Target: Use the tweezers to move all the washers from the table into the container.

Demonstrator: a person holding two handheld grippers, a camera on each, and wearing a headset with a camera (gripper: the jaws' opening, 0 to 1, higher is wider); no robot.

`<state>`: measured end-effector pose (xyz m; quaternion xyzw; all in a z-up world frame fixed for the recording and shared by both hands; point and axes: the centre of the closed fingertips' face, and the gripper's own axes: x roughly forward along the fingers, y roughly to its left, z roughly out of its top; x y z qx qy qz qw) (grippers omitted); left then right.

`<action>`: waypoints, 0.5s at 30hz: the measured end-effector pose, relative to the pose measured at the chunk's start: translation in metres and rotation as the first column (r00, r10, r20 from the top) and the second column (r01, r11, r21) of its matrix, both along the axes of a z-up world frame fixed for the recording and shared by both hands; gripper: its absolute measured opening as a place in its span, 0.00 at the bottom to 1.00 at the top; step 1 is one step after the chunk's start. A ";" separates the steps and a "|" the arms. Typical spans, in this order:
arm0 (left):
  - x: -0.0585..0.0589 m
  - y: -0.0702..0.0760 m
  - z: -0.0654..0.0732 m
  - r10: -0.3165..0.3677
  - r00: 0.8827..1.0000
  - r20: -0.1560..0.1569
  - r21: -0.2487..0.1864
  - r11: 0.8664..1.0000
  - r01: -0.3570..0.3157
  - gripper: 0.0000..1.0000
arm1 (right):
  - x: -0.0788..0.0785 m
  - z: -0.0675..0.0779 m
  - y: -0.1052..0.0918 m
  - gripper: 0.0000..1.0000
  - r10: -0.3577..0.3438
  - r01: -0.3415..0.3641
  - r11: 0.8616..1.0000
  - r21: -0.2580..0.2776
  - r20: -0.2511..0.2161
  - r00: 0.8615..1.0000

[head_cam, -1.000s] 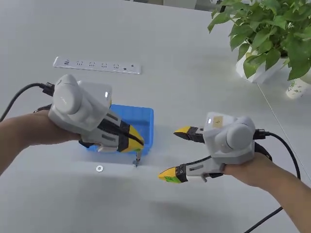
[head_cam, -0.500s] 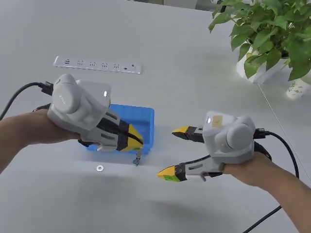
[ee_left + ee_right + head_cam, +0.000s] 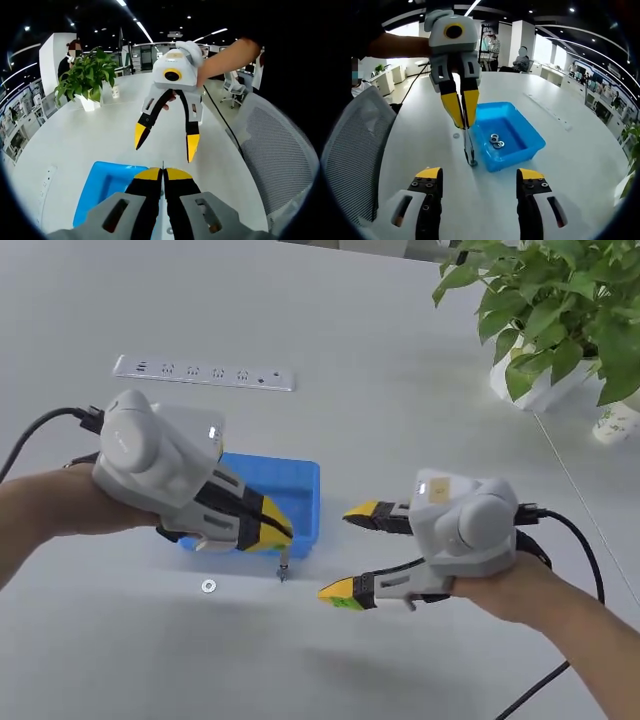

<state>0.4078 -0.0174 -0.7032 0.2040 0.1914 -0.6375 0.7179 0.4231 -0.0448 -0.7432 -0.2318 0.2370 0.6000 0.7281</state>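
While on table (image 3: 400, 390), one washer (image 3: 208, 586) — two washers (image 3: 496, 140) in container (image 3: 507, 159).

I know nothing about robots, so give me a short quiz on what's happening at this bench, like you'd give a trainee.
1. True or false: the right gripper is open and holds nothing.
2. What does the left gripper clamp? A. a spoon B. tweezers C. a screwdriver
3. Fill in the blank: some washers lie in the blue container, but a loose washer lies outside it on the ___.

Key: 1 true. 2 B. 3 table.
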 end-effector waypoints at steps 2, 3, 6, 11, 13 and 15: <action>0.001 0.000 0.000 0.001 1.000 0.004 -0.003 1.000 -0.001 0.05 | 0.000 0.000 -0.001 0.60 -0.002 0.002 1.000 -0.001 -0.001 1.000; 0.001 0.000 0.000 0.001 1.000 0.005 -0.004 1.000 -0.001 0.05 | 0.000 0.000 -0.001 0.60 -0.002 0.002 1.000 -0.001 -0.001 1.000; 0.002 0.000 -0.001 0.002 1.000 -0.002 -0.004 1.000 -0.002 0.05 | -0.001 -0.001 -0.002 0.60 -0.002 0.002 1.000 -0.002 -0.003 1.000; 0.003 0.001 -0.002 0.008 1.000 -0.014 -0.003 1.000 -0.008 0.05 | 0.000 -0.001 -0.002 0.60 -0.005 0.005 1.000 -0.002 -0.002 1.000; 0.003 0.002 -0.002 0.009 1.000 -0.017 -0.003 1.000 -0.009 0.05 | 0.001 -0.001 -0.002 0.60 -0.006 0.006 1.000 -0.003 -0.001 1.000; 0.002 0.003 -0.002 0.009 1.000 -0.021 -0.004 1.000 -0.009 0.05 | 0.001 -0.001 -0.002 0.60 -0.008 0.008 1.000 -0.002 0.000 1.000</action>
